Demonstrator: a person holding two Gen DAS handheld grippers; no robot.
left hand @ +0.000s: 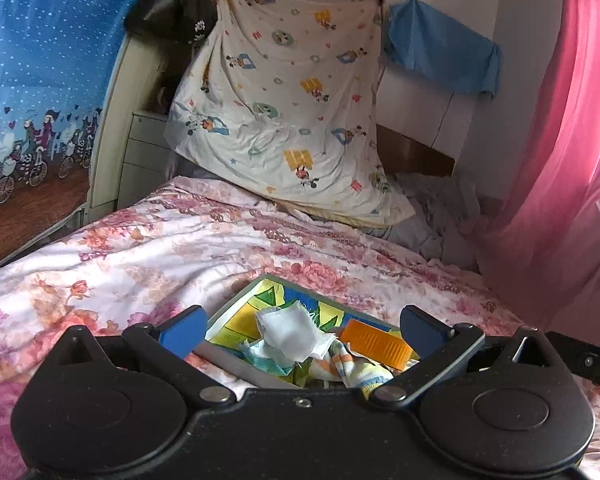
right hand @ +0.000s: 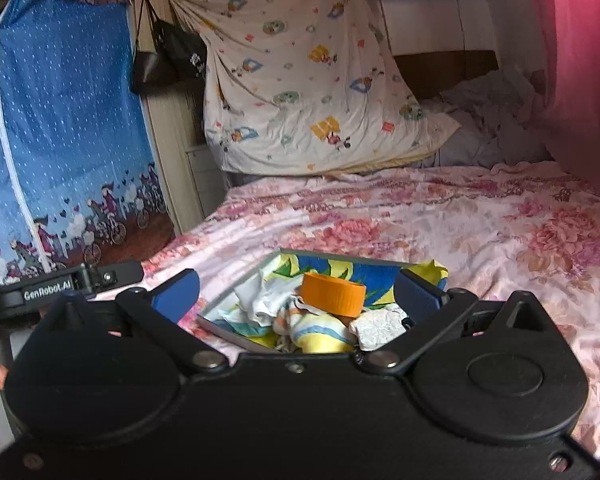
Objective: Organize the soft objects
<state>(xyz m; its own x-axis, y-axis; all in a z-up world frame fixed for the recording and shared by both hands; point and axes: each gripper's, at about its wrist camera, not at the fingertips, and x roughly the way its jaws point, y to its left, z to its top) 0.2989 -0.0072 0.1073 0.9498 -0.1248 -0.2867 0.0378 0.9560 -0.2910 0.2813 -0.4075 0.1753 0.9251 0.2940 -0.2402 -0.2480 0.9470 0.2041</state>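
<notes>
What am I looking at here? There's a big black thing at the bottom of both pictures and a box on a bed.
No robot: a person carries a two-fingered tool in each hand, each with a camera looking along its fingers. One picture comes from the left tool, the other from the right tool; the black shape is the tool's body. Both stand open and hold nothing. On the flowered bedspread sits a colourful box holding a white cloth, a striped sock and an orange lid.
</notes>
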